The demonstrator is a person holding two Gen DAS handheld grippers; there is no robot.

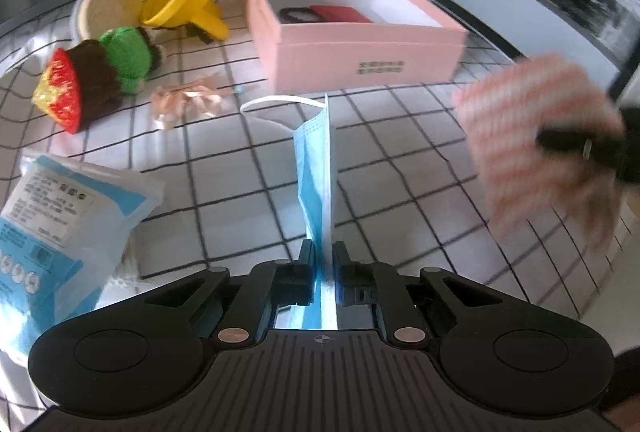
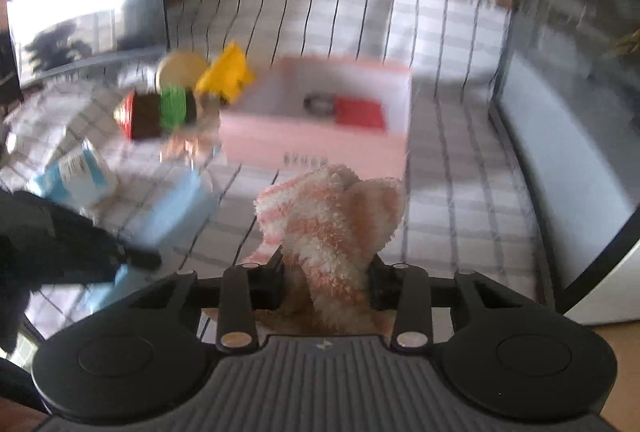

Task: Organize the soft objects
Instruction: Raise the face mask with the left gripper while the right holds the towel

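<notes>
Both grippers angled downward: left gripper (image 1: pixel 322 252) clamped a face mask (image 1: pixel 316 168) lengthwise beyond its fingers; right gripper (image 2: pixel 326 268) pinched a fuzzy sock (image 2: pixel 332 220)

Blue face mask (image 1: pixel 316 168) clamped edge-up in left hand-held gripper (image 1: pixel 322 264), before pink box (image 1: pixel 360 60).

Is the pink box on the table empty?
No, the pink box already holds a red item and a dark ring-shaped thing on its white floor.
</notes>
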